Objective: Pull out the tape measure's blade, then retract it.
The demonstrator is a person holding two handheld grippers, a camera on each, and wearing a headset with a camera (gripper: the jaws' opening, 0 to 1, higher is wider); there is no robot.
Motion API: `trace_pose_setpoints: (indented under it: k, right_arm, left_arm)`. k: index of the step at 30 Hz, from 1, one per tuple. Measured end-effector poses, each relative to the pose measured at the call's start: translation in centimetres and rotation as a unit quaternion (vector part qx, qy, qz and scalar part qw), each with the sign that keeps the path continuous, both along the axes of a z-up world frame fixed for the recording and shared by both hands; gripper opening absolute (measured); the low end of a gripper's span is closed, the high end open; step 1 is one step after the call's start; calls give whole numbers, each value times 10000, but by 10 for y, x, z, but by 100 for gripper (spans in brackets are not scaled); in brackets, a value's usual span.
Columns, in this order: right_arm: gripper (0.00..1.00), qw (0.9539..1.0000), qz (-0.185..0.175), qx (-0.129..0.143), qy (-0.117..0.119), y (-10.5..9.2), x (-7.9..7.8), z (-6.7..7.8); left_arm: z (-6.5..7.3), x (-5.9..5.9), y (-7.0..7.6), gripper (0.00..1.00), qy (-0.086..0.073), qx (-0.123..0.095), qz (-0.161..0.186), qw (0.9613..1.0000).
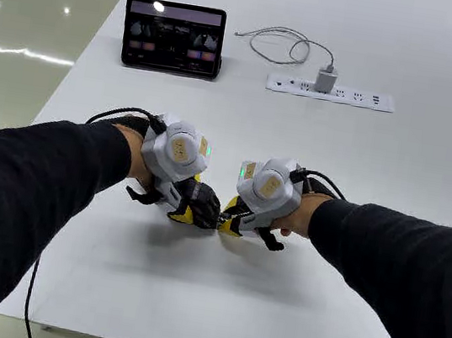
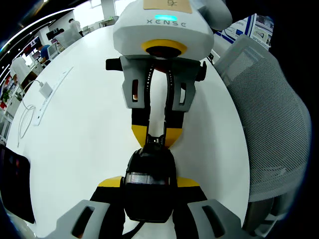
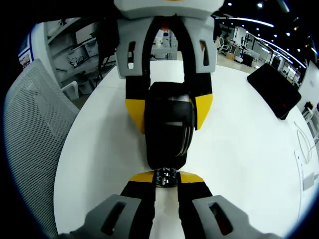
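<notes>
The black tape measure (image 1: 205, 203) lies low over the white table (image 1: 295, 162) between the two grippers. My left gripper (image 1: 192, 209) is shut on its body (image 2: 149, 172), yellow pads on either side. My right gripper (image 1: 229, 224) faces it and is shut on the blade's end hook (image 3: 166, 177). Hardly any blade shows between the case (image 3: 167, 127) and the right gripper's pads (image 3: 141, 178). In the left gripper view the right gripper (image 2: 156, 135) comes down from the top, pinching the hook at the case mouth.
A dark tablet (image 1: 173, 36) stands at the far left of the table. A white power strip (image 1: 331, 92) with a charger and coiled cable (image 1: 280, 44) lies at the back. The table's left edge drops off beyond the tablet. A grey mesh chair (image 2: 269, 114) stands beside the table.
</notes>
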State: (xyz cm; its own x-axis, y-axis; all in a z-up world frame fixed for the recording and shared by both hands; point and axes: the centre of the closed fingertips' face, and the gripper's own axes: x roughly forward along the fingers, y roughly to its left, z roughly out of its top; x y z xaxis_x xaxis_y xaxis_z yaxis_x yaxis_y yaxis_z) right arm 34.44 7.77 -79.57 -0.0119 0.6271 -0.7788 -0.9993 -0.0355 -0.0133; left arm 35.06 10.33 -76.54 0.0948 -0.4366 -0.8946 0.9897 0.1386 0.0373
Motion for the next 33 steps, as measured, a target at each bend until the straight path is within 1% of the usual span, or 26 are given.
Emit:
trace_pose_setpoints:
  k: [3,4,6,11,14,15,16,25,28,33]
  right_arm:
    - [11,10000,-24,37,12,-3,1,1]
    - [10,9999,-109,44,82,-4,2,1]
    - [10,9999,-92,32,64,-5,2,1]
    - [10,9999,-125,56,52,-6,2,1]
    - [10,9999,-139,16,45,-11,3,1]
    - [10,9999,-154,0,55,-14,3,1]
    - [10,9998,-172,-7,82,-15,3,1]
    - [10,9997,-216,-57,61,-28,3,1]
    - [10,9997,-210,-78,62,-30,3,0]
    - [10,9997,-214,-103,49,-33,3,0]
  left_arm:
    - [1,0,1,32,-39,-11,1,10000]
    - [1,0,1,32,-50,-32,29,10000]
    - [0,1,0,32,-87,-34,39,9999]
    - [-1,2,1,32,-87,-29,63,9999]
    - [0,3,2,32,-39,-151,126,9998]
    - [0,3,1,32,-38,-158,138,9998]
    - [0,3,1,32,-40,-156,124,9998]
    - [1,0,0,32,-54,-123,78,9999]
    - [1,-1,0,32,-80,-95,54,9999]
    - [2,-1,-1,32,-78,-103,88,9999]
